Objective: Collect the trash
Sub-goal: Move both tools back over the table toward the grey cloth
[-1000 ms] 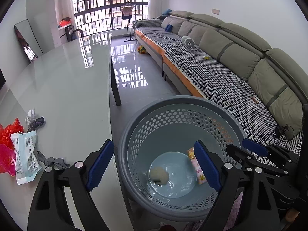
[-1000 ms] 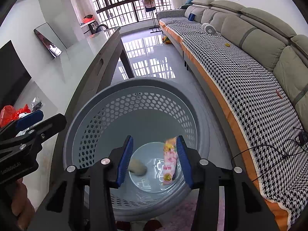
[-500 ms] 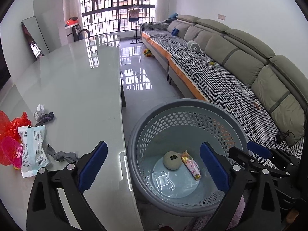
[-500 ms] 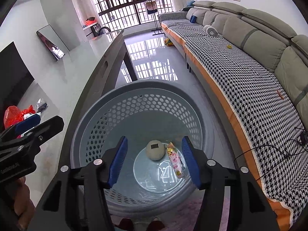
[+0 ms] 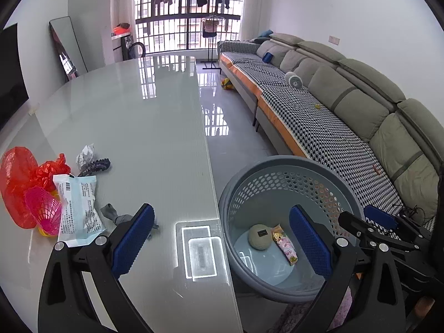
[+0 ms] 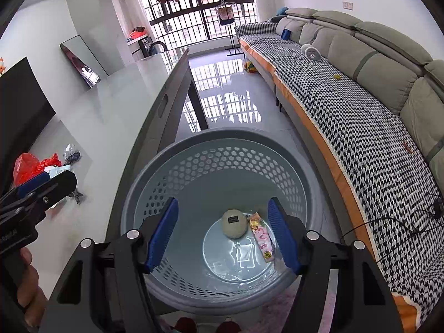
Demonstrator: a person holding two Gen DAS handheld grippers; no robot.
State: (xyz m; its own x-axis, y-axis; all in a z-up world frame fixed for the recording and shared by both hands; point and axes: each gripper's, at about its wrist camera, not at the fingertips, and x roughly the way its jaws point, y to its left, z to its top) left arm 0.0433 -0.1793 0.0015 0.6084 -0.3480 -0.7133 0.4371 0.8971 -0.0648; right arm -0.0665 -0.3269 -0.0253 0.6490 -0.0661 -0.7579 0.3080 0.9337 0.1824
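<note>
My right gripper point(image 6: 223, 234), jaws just opening and empty, hangs over the basket point(image 6: 222, 141); the pink wrapper point(image 6: 262, 238) lies below inside.

My left gripper point(image 5: 222, 240) is spread wide, empty.

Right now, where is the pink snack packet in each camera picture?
Left wrist view: the pink snack packet lies at lower right of middle, on the floor of the grey basket.
Right wrist view: the packet lies just right of centre, low in the picture, in the same basket.
Shared landmark: the round beige ball right beside it, on the packet's left.
</note>
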